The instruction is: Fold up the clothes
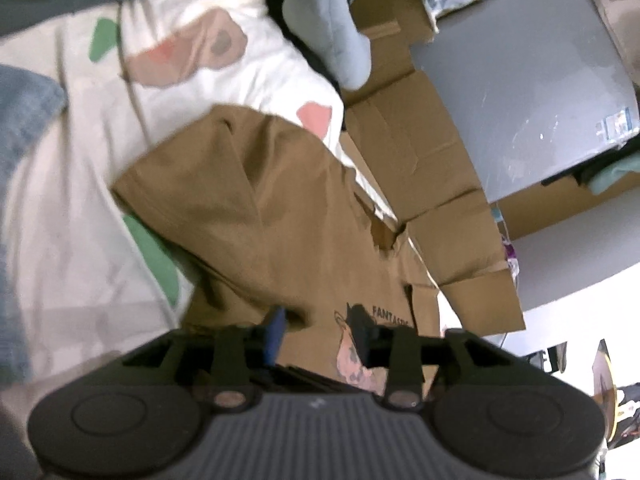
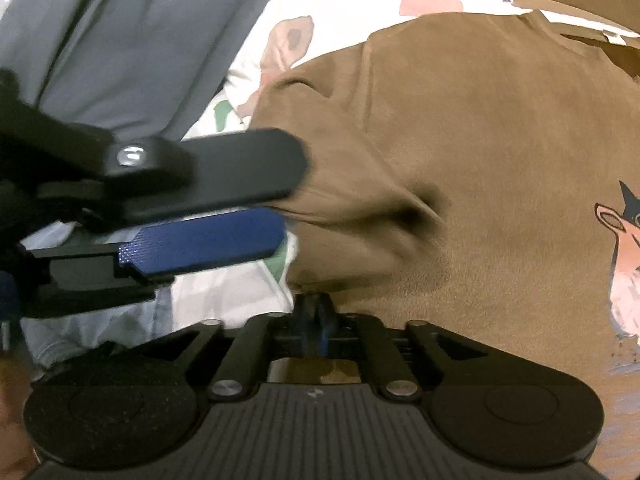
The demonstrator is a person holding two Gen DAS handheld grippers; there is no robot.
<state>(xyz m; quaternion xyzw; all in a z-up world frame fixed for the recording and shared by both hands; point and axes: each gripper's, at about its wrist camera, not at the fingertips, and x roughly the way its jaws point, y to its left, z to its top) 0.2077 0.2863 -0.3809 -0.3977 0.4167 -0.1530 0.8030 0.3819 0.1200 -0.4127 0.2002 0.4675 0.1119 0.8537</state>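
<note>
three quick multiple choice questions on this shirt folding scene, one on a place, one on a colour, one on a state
1. Where does the brown cotton t-shirt with the cartoon print lie?
A. on the white bedsheet with pink and green blotches
B. inside a closed drawer
C. on a hanger

2. What colour is the ridged pad on the lower finger of the left tongs?
A. red
B. blue
C. yellow

3. How do the left tongs stand?
A. shut tight on a sock
B. out of sight in both views
C. open, fingers apart at the shirt's sleeve

Answers:
1 A, the shirt is spread over the blotched sheet in both views.
2 B, the right wrist view shows a blue pad under the black finger.
3 C, a clear gap shows between the two fingers.
</note>
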